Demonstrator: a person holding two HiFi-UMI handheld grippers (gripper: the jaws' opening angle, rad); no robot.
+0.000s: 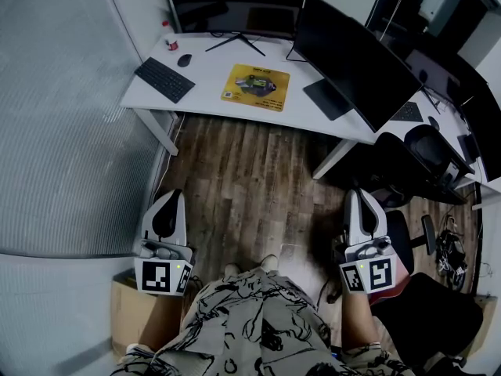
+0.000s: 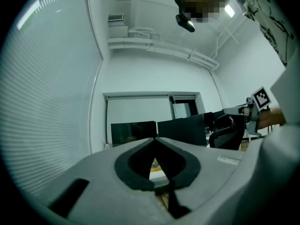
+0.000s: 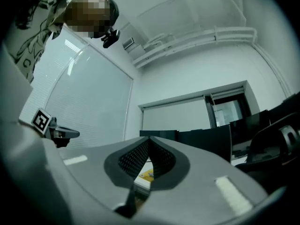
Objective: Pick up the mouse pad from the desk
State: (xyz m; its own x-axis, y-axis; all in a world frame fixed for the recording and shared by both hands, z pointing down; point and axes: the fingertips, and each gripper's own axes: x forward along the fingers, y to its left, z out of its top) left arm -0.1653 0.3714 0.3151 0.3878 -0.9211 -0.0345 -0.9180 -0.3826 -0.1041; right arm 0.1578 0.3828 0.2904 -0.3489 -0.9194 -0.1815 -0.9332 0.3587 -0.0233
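Note:
A yellow mouse pad (image 1: 256,87) lies flat on the white desk (image 1: 211,65) at the far side of the room, in front of two dark monitors. My left gripper (image 1: 168,197) hangs low at the person's left side, well short of the desk, jaws shut with nothing in them. My right gripper (image 1: 356,200) is held at the right side, also shut and empty. In the left gripper view a sliver of the pad (image 2: 153,164) shows through the gap under the closed tips (image 2: 155,139). The right gripper view shows the pad (image 3: 147,175) the same way below its tips (image 3: 149,139).
A black keyboard (image 1: 164,79) and a mouse (image 1: 185,60) lie on the desk's left part. Two monitors (image 1: 235,6) (image 1: 352,61) stand behind the pad. Wood floor (image 1: 250,186) separates me from the desk. An office chair (image 1: 427,159) stands at the right, a glass wall (image 1: 55,108) at the left.

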